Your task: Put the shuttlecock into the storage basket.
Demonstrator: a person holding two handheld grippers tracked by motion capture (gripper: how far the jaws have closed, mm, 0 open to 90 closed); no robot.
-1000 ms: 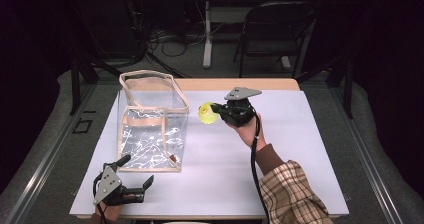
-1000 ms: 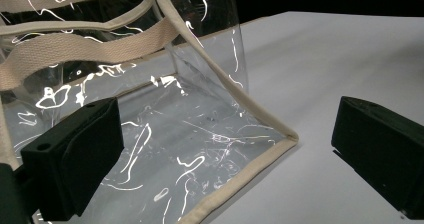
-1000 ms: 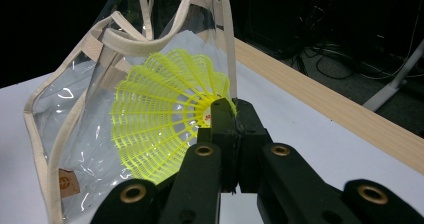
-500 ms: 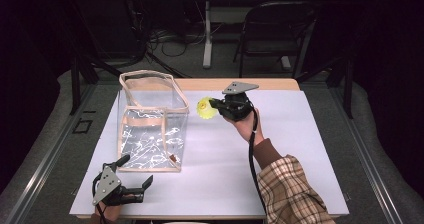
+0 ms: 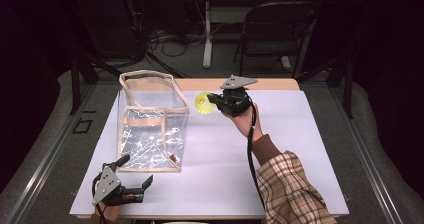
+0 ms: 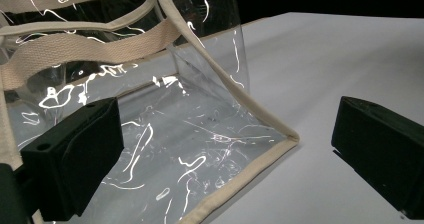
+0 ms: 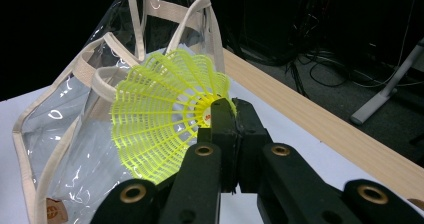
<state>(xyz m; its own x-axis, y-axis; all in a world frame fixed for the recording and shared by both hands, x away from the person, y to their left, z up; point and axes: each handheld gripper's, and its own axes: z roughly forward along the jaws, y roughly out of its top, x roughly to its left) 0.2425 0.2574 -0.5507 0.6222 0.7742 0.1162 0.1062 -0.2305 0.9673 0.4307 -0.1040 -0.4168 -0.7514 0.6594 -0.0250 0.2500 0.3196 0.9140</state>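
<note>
The right gripper (image 5: 214, 100) is clamped on a yellow shuttlecock (image 5: 203, 103), its jaws pressed together on the cork end; in the right gripper view the right gripper (image 7: 231, 115) pinches at the hub of the shuttlecock (image 7: 167, 121) while the mesh skirt fans out ahead of the jaws toward the clear bag (image 7: 75, 129); the shuttlecock hangs in the air above the white table (image 5: 300, 149), just beside the upper right rim of the clear bag (image 5: 150, 121) and outside it. The bag stands upright with its mouth open; its beige straps show at the top. The left gripper (image 5: 132, 176) rests low at the near left of the table, jaws spread wide and holding nothing; in the left gripper view the near bottom corner of the clear bag (image 6: 210, 134) lies between the two black jaws of the left gripper (image 6: 230, 164), and whether the left jaw touches the plastic cannot be told. Compared with a second ago, the right gripper and shuttlecock sit slightly higher and a touch nearer the bag's rim; the left gripper and the bag are unchanged.
</note>
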